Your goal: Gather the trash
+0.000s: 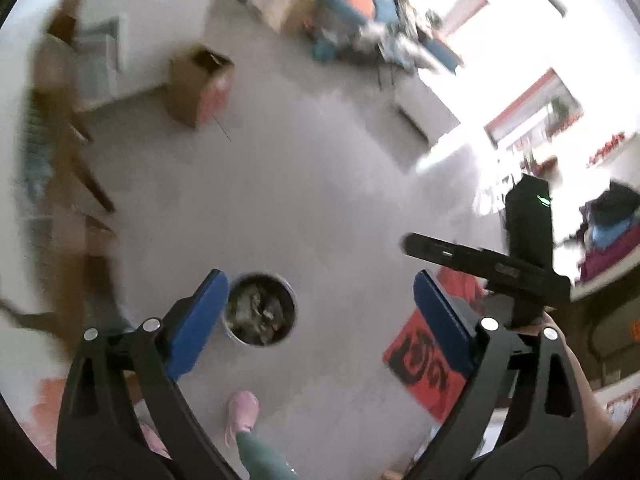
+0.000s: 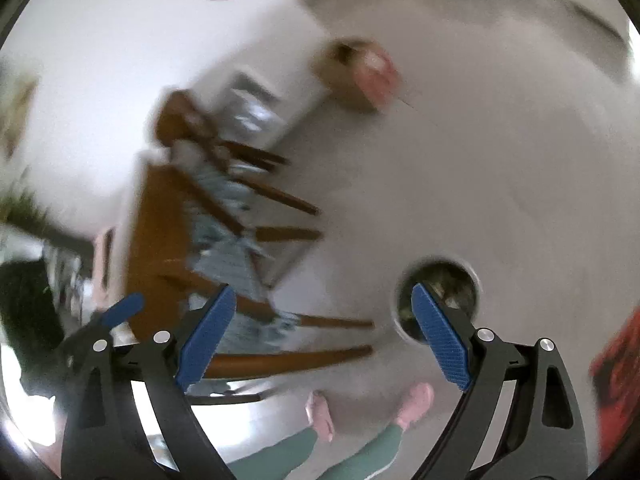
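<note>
Both our grabbers are wide open and hold nothing.
Our left gripper (image 1: 316, 316) and right gripper (image 2: 324, 336) hang high above the round grey trash bin full of scraps (image 1: 260, 310); we could bump the brown wooden chair (image 2: 180, 232).

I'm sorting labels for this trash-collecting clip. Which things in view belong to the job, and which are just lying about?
Job:
- bin, round, on the floor, with trash inside
- left gripper, open, empty
- right gripper, open, empty

Lying about:
- cardboard box
- wooden chairs
- red paper on the floor
- cluttered table
</note>
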`<state>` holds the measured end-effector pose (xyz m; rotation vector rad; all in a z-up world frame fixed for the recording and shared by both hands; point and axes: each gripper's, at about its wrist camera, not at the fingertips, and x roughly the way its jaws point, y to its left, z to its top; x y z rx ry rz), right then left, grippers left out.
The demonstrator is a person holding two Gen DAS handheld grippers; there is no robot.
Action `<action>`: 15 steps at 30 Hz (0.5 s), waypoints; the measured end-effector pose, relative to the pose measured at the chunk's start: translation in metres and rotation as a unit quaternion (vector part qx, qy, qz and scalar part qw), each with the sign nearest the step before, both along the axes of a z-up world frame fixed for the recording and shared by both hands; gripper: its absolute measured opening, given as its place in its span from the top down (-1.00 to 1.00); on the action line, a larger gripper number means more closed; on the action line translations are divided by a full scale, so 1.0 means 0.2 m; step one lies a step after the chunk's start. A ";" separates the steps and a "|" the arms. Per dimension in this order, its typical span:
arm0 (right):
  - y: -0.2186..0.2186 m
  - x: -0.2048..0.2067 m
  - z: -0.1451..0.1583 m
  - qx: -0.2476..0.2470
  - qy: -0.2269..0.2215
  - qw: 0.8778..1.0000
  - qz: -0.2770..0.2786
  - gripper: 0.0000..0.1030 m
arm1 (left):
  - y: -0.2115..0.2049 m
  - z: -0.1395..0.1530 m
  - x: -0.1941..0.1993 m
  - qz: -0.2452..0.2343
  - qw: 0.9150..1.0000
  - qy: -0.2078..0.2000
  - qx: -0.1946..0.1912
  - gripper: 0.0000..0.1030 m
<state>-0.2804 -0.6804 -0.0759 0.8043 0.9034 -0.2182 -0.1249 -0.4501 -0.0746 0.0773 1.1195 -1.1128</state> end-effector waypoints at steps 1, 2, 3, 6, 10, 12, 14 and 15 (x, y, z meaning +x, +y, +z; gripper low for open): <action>0.08 0.07 0.11 -0.010 -0.015 1.000 0.015 -0.73 | 0.12 0.09 0.05 0.020 1.000 -0.015 -0.010 -0.84; 0.16 0.14 0.21 -0.015 -0.028 0.999 0.034 -0.74 | 0.20 0.14 0.08 0.036 0.999 -0.026 -0.011 -0.85; 0.25 0.21 0.28 -0.019 -0.041 0.998 0.054 -0.74 | 0.33 0.21 0.12 0.057 0.997 -0.041 -0.014 -0.86; 0.51 0.41 0.44 -0.035 -0.062 0.993 0.097 -0.74 | 0.65 0.30 0.23 0.109 0.992 -0.065 -0.008 -0.86; 0.93 0.71 0.54 -0.056 -0.078 0.982 0.165 -0.74 | 1.10 0.33 0.38 0.182 0.979 -0.086 0.018 -0.86; 1.15 0.86 0.56 -0.058 -0.076 0.976 0.197 -0.74 | 1.35 0.35 0.44 0.217 0.973 -0.080 0.027 -0.86; 1.34 0.98 0.56 -0.062 -0.075 0.971 0.217 -0.74 | 1.54 0.36 0.49 0.244 0.966 -0.080 0.032 -0.86; 1.46 1.04 0.55 -0.059 -0.078 0.969 0.227 -0.74 | 1.64 0.36 0.53 0.256 0.963 -0.082 0.037 -0.86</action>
